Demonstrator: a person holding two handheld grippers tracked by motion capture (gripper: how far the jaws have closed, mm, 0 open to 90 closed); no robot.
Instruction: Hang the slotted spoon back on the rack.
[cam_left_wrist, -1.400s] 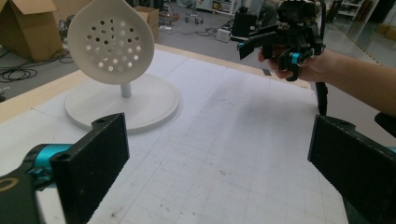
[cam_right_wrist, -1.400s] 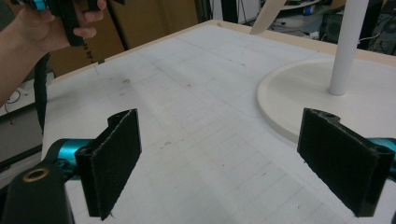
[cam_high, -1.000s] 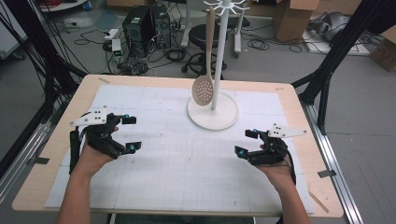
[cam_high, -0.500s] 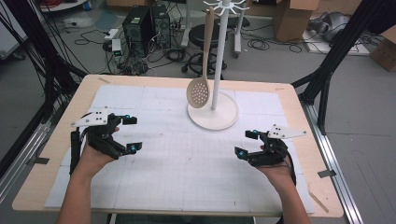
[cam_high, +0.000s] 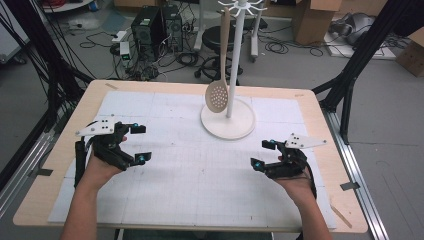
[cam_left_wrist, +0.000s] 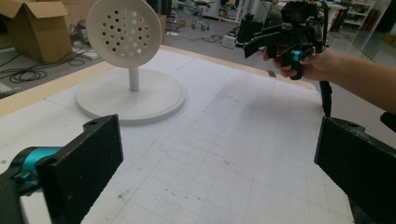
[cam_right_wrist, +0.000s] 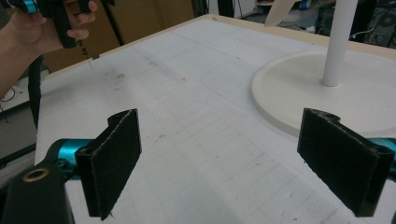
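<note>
Wooden slotted spoon (cam_high: 218, 95) hangs on the stand (cam_high: 228, 120), well apart from both open tools.

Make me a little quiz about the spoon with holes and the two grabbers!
1. True or false: the slotted spoon hangs from the white stand.
2. Which holds something: A the left gripper, B the right gripper, C neither?
3. Fill in: the stand's round base rests on the ____ mat.

Key: 1 true. 2 C, both grippers have open jaws with nothing between them. 3 white.
</note>
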